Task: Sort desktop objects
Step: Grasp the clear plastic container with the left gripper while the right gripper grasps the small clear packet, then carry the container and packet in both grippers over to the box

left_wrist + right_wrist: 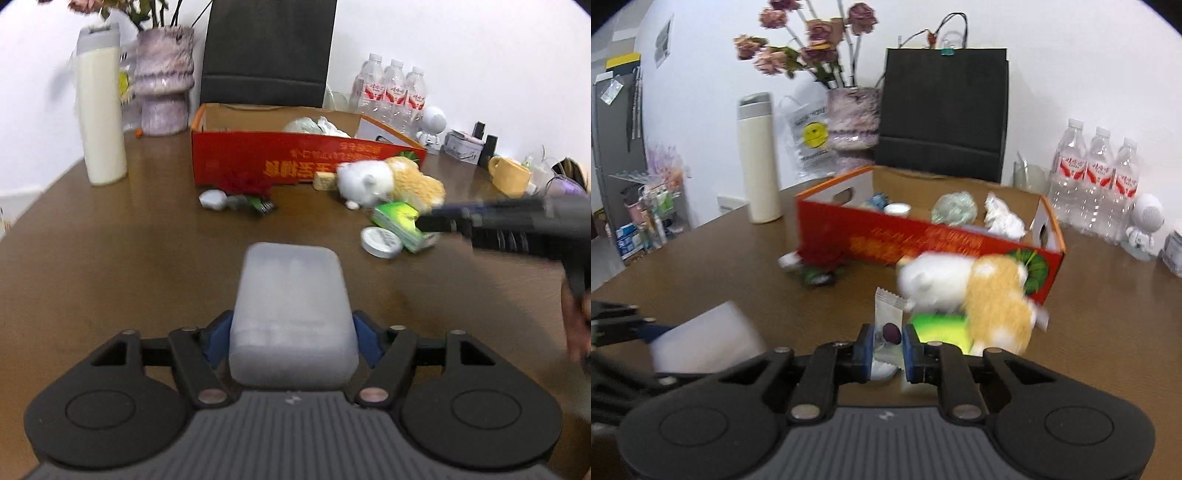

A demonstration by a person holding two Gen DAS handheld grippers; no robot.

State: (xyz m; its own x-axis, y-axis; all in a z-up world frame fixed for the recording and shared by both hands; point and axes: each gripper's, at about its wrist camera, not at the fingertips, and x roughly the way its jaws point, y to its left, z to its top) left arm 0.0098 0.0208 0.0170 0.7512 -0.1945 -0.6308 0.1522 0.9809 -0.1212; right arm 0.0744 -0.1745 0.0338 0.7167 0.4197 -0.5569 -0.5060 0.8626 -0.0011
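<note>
My left gripper (291,339) is shut on a frosted translucent plastic case (291,314), held above the brown table; the case also shows in the right wrist view (705,339). My right gripper (888,347) is shut on a clear snack packet (888,317) with a dark plum inside. The right gripper (439,223) appears in the left wrist view, over a green packet (400,221). An open red cardboard box (923,240) stands behind, holding several items. A white and tan plush toy (971,291) lies in front of it.
A white round lid (380,242), a red-topped toy and a small white object (214,199) lie on the table. A cream thermos (99,110), flower vase (164,81), black bag (943,110), water bottles (1093,177), a white robot figure (1145,225) and a yellow mug (509,175) stand around.
</note>
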